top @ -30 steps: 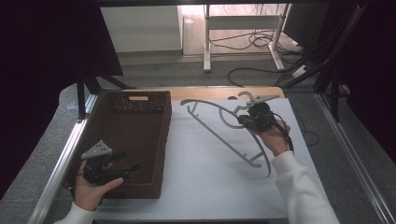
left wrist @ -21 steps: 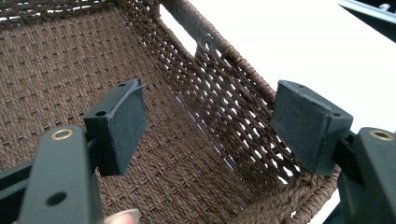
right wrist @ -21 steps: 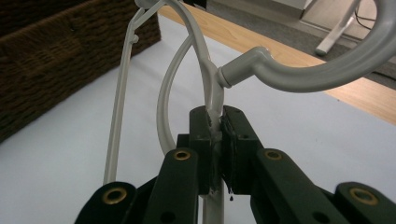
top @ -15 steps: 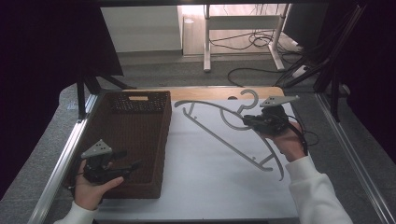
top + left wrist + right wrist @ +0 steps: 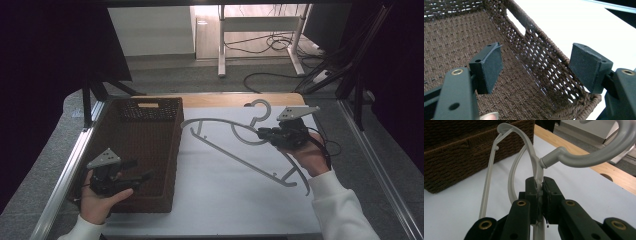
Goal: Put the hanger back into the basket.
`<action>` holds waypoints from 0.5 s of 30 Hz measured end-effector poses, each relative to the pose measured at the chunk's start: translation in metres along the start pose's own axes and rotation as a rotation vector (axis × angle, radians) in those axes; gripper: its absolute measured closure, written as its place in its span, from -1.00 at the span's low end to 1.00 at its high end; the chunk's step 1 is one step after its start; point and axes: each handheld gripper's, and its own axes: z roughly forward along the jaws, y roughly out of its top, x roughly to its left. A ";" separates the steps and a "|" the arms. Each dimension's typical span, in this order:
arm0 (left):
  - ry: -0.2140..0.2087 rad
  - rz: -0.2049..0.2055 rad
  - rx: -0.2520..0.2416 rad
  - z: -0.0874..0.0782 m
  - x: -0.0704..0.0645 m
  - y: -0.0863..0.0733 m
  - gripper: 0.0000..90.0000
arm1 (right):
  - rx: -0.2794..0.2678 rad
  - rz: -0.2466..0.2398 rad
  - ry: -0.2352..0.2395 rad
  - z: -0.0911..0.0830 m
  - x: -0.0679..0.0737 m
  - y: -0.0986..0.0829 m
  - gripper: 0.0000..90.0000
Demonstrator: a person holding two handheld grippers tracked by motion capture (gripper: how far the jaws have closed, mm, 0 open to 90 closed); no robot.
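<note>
A grey plastic hanger [image 5: 235, 152] lies slanted on the white table top [image 5: 220, 200], its hook [image 5: 257, 106] toward the far edge. My right gripper [image 5: 263, 133] is shut on the hanger's neck just below the hook; in the right gripper view the jaws of that gripper [image 5: 539, 183] pinch the thin grey stem of the hanger [image 5: 534, 157]. A brown woven basket [image 5: 170, 150] stands at the left. My left gripper [image 5: 139, 171] hovers open over its near right corner. In the left gripper view the same gripper [image 5: 539, 66] holds nothing, and the basket wall [image 5: 541, 50] runs behind the gap.
A wooden strip [image 5: 220, 99] borders the table's far edge. Metal rails [image 5: 65, 180] run along both sides. Behind the table are desk legs and cables [image 5: 270, 45] on the floor.
My right gripper has shifted right and slightly nearer with the hanger, swinging its lower end outward. The left gripper has stayed over the basket.
</note>
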 end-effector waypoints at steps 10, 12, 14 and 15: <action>-0.006 0.039 -0.002 0.005 -0.007 0.019 -0.41 | -0.004 -0.030 0.031 -0.003 0.007 0.007 0.85; -0.008 0.076 -0.009 0.006 -0.010 0.036 -0.41 | -0.009 -0.040 0.043 -0.004 0.010 0.009 0.85; -0.011 0.100 -0.014 0.008 -0.011 0.049 -0.40 | -0.011 -0.052 0.056 -0.005 0.013 0.010 0.85; -0.013 0.110 -0.017 0.009 -0.011 0.056 -0.40 | -0.011 -0.060 0.064 -0.006 0.015 0.011 0.85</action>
